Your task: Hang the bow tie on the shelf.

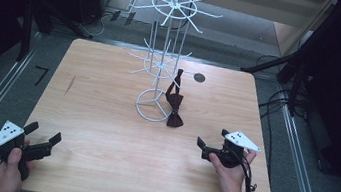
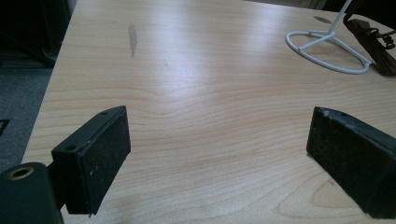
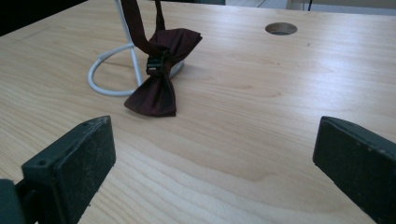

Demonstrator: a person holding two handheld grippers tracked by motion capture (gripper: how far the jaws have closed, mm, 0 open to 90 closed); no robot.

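A white wire display stand (image 1: 164, 49) with two tiers of spoked arms rises from a ring base (image 1: 153, 105) at the table's middle. A dark maroon bow tie (image 1: 175, 101) hangs by its strap from a lower arm, its bottom wing touching the wood beside the base (image 3: 112, 74); the bow tie (image 3: 161, 77) lies ahead of my right gripper (image 3: 215, 158), which is open and empty. That right gripper (image 1: 211, 141) sits near the front right. My left gripper (image 1: 44, 134) is open at the front left, its jaws (image 2: 219, 158) wide over bare wood.
The wooden table (image 1: 105, 117) has a round cable hole (image 1: 199, 77) at the back right and a dark scuff (image 1: 70, 84) on the left. Cables (image 1: 279, 98) and dark stands surround the table on the floor.
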